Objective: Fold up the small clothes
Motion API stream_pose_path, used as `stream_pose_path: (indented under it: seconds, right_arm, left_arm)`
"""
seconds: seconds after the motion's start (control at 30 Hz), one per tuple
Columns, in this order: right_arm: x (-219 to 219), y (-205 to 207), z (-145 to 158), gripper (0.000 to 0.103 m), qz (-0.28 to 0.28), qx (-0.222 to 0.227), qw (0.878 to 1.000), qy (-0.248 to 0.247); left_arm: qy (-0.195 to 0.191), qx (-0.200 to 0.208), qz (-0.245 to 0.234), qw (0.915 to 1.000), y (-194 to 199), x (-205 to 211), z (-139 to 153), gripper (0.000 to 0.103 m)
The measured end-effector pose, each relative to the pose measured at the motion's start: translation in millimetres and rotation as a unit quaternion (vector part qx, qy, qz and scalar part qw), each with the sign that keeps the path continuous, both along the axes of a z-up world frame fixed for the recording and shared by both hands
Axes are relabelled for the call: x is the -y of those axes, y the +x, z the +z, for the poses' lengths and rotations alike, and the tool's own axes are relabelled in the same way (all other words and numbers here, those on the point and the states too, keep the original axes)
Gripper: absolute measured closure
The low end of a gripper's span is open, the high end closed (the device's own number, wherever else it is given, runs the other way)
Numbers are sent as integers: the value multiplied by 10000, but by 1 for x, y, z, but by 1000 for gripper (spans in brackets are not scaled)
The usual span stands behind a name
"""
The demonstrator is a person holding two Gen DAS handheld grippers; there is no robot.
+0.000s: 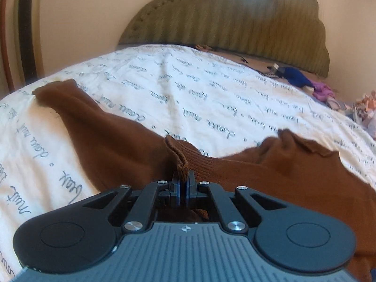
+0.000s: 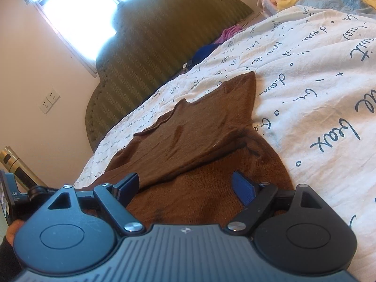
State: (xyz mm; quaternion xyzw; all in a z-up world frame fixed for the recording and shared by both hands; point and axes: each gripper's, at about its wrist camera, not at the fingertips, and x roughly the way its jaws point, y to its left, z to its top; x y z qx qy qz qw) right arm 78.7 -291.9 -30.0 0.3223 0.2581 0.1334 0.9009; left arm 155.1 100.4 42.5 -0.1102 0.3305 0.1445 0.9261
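My left tool (image 1: 182, 176) was clamped on a ribbed fold of the brown garment (image 1: 122, 145), which lay spread on the bed's script-printed white quilt (image 1: 188, 89), on the side away from the green headboard (image 1: 235, 21). My right tool (image 2: 185, 185) stood wide, gripping nothing, its blue pads (image 2: 243, 188) straddling the garment's near fabric.

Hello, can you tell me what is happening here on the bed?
A person with a handheld gripper in each hand is folding a small brown knitted garment on a white quilt printed with handwriting. The left gripper is shut on a ribbed edge of the garment, pinching it. The right gripper is open above another part of the same garment, holding nothing. The fold is not finished; the cloth lies rumpled.
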Motion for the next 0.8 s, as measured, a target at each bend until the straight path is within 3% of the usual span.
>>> stream_pose_path:
  seconds: [0.1,0.13,0.2,0.23,0.27,0.33,0.47,0.5,0.57,0.7,0.8]
  right_arm:
    - [-7,2,20,16,106,-16,9997,-232]
    - [-8,5,33,16,222,116,9995,-210]
    - [-12,19,57,14,371,330,9982,-341]
    - [-17,30,67,7,388,368,9970,-560]
    - [-22,45,73,0,396,361,9946,-886]
    - [-37,79,71,0,415,176,9848,-1679]
    - [-53,132,24,0,678,-781,9621,-2524]
    - [-57,129,17,0,711,-640,9570,-2739]
    - [-64,116,5,0,709,-271,9480,-3090]
    - [-65,109,5,0,642,-225,9483,-3099]
    - [-62,109,6,0,642,-221,9511,-3014]
  left_arm:
    - [-25,-47,-264,9996,-2,6,-2,96]
    - [-122,56,-321,9994,-8,7,3,87]
    - [-352,494,-332,9976,-27,-4,15,59]
    - [-416,741,-229,9961,-35,-13,22,32]
    - [-436,998,-48,9940,-44,-23,28,15]
    - [-519,1379,352,9885,-55,-49,39,16]
    - [-1131,1328,1120,9783,-59,-120,38,23]
    - [-1302,1320,1373,9730,-59,-140,35,23]
    - [-1715,1398,1947,9556,-63,-183,25,26]
    - [-2719,1813,2884,9000,-70,-261,7,28]
    - [-3273,1923,2856,8799,-63,-301,-3,41]
